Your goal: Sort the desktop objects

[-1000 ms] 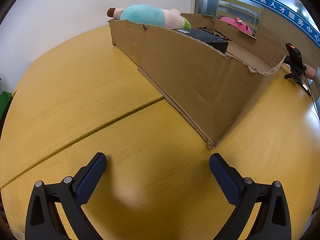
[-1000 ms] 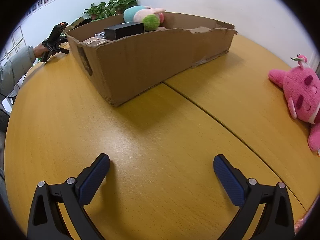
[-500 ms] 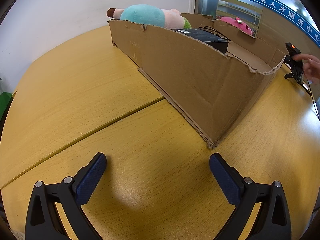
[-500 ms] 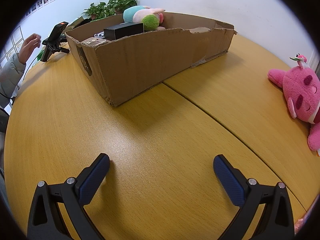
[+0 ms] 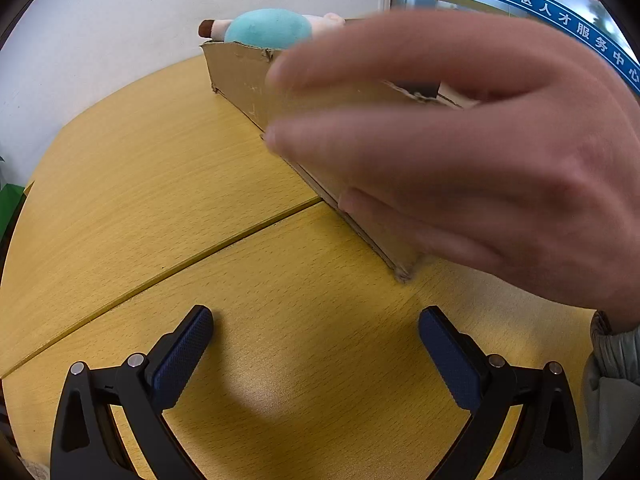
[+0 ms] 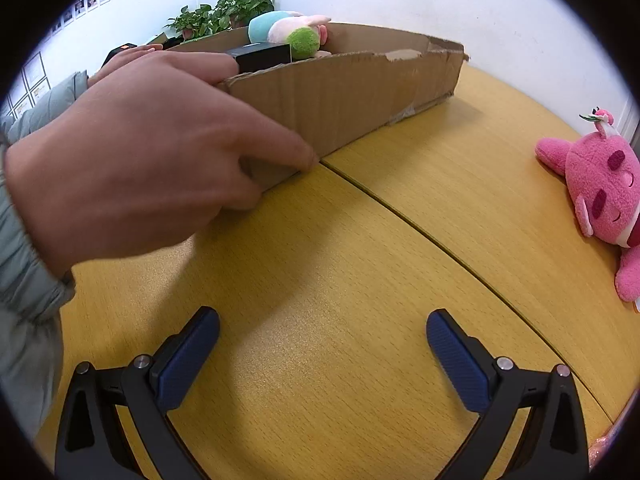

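The cardboard box (image 6: 352, 92) sits at the far side of the table, holding a black box (image 6: 262, 56) and a teal-and-pink plush (image 6: 288, 32) at its far end; the pink plush toy (image 6: 600, 196) lies well apart on the right, not yet sorted. A bare hand (image 6: 136, 152) has come in over the last second — it was off by the small tripod device at the far edge, and now it fills the near view in front of the box's near corner, fingers (image 5: 360, 140) spread. It looks like a reach toward the grippers, so the sorting is probably about to begin. The left gripper (image 5: 316, 340) and the right gripper (image 6: 322, 340) rest low over the table, jaws spread wide, nothing between them. The wooden tabletop (image 6: 360, 280) is yellow with a curved seam — white walls, potted plants (image 6: 224, 12) and a blue wall banner (image 5: 560, 16) behind
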`<state>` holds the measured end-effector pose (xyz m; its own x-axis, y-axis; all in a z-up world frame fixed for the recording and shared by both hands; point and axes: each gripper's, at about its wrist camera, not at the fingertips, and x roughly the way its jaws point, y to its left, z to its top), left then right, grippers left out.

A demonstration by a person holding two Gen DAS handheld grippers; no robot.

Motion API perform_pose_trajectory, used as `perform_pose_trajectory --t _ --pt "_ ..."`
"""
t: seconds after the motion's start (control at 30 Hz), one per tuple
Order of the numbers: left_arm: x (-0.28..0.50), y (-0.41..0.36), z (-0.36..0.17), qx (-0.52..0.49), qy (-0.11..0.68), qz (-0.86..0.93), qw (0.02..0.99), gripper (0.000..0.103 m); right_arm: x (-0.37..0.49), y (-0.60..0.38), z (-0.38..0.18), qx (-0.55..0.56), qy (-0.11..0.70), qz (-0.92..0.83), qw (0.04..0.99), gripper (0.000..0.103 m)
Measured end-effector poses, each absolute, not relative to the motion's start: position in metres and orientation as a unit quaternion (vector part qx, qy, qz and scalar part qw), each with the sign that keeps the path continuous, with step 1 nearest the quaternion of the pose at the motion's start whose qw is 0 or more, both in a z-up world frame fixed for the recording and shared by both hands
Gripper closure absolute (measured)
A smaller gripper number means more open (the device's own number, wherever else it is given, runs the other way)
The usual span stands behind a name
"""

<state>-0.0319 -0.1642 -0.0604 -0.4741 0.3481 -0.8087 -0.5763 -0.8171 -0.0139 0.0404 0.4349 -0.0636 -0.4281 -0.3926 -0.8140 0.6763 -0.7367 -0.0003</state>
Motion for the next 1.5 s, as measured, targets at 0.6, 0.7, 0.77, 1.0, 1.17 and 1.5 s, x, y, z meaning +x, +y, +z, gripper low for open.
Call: perform_pose_trajectory --t 0.6,0.7,0.77,1.0,1.17,1.5 --pt "-0.034 -0.162 -0.059 -0.435 0.132 0.848 0.273 0.0 0.044 0.437 -0.062 0.426 0.167 -0.829 0.323 0.0" --pt "-0.035 -0.162 -0.059 -0.435 0.132 0.848 0.273 0.0 0.045 0.439 -0.062 0.426 0.167 -0.829 0.323 0.0" --pt "-0.035 -0.162 -0.058 -0.435 0.132 0.848 0.273 0.0 0.045 0.438 -0.062 0.426 0.167 -0.829 0.323 0.0" --pt "-0.036 -0.162 -0.057 -0.435 0.132 0.848 0.273 0.0 0.044 0.438 -0.062 0.426 0.167 -0.829 0.323 0.0" --pt "-0.037 -0.162 -0.056 -0.435 0.132 0.848 0.273 0.0 0.04 0.438 -0.061 0.426 0.168 -0.828 0.323 0.0" --pt "-0.042 -0.165 -0.053 -0.435 0.132 0.847 0.274 0.0 0.038 0.444 -0.06 0.426 0.168 -0.828 0.323 0.0"
